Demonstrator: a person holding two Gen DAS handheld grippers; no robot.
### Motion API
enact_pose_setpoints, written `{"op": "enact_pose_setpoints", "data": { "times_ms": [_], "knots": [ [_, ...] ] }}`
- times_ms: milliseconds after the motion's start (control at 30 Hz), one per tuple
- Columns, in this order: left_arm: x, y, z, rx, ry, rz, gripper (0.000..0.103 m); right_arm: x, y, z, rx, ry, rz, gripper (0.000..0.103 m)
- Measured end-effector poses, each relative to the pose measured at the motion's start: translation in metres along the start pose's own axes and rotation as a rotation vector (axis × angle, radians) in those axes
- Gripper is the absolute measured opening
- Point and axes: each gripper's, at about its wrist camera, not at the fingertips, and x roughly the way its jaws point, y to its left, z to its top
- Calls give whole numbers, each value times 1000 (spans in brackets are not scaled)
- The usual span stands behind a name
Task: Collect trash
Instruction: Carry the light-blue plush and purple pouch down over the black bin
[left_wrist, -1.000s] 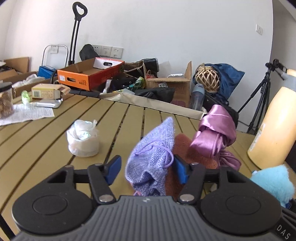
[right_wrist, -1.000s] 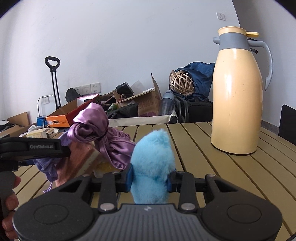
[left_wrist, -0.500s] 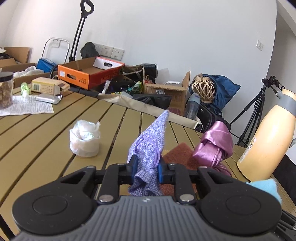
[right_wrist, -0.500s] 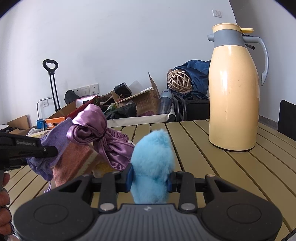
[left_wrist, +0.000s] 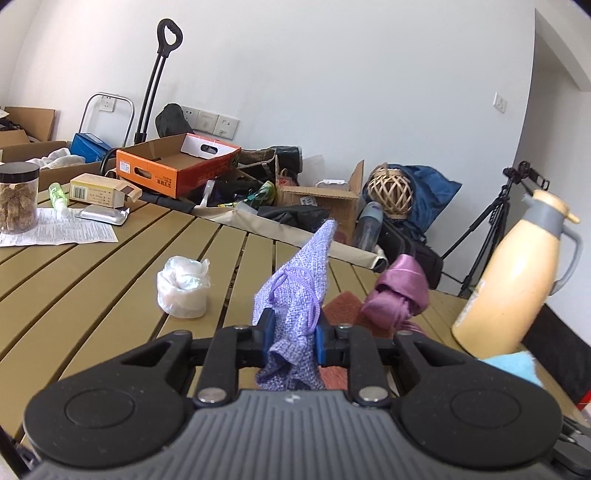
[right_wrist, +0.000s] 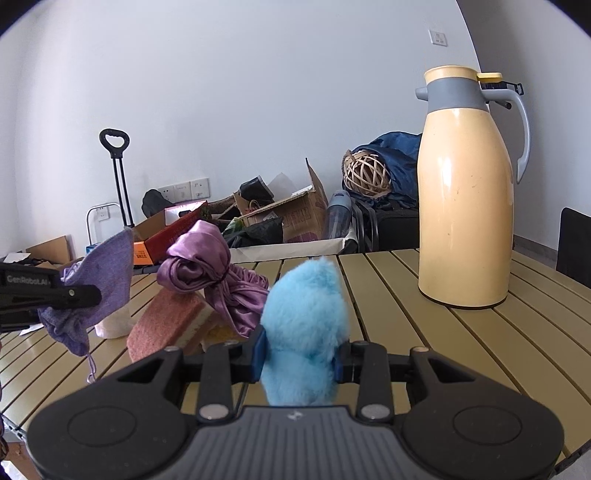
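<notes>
While left wrist shows jar (left_wrist: 18, 197) | right wrist: none

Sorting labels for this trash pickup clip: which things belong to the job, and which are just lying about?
Job:
- lilac pouch, clamped in left gripper
- blue fluff, clamped in right gripper
- crumpled plastic, probably

Lying about:
- flask
- satin bundle
- jar
- leaflet

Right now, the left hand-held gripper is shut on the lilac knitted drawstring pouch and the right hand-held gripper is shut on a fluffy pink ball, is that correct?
Not quite. The fluffy ball in the right hand-held gripper is light blue, not pink; the right wrist view shows it clearly. The rest holds: the left hand-held gripper is shut on the lilac knitted drawstring pouch.
</notes>
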Motion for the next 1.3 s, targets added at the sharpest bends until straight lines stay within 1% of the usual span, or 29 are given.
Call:
{"op": "enact_pose_setpoints", "data": {
  "times_ms": [233,400,533,700,800,900,967,1067,1167,1233,1300],
  "knots": [
    [-38,-1,-6,9,-13,-33,21,-21,2,-4,-6,-10,19,33],
    [-74,-1,-15,3,-30,-53,21,-40,4,-7,-13,-28,31,33],
    [-105,8,-30,-12,-19,-41,21,-55,8,-11,-22,-38,43,33],
    [-148,20,-51,-15,7,-13,21,-74,14,-26,-18,-12,78,33],
    [-172,27,-67,2,36,20,21,-87,23,-36,-27,3,108,33],
    [-192,38,-87,15,86,69,21,-102,33,-46,-43,13,144,33],
    [-203,48,-100,13,116,104,21,-111,39,-54,-52,28,171,33],
    [-218,65,-117,-1,156,138,21,-124,50,-66,-84,58,201,33],
    [-220,86,-133,-25,207,154,21,-136,56,-85,-126,94,197,33],
    [-221,98,-143,-34,232,174,21,-140,57,-99,-136,139,192,33],
    [-219,112,-151,-65,271,179,21,-138,60,-114,-154,190,183,33]
  ]
}}
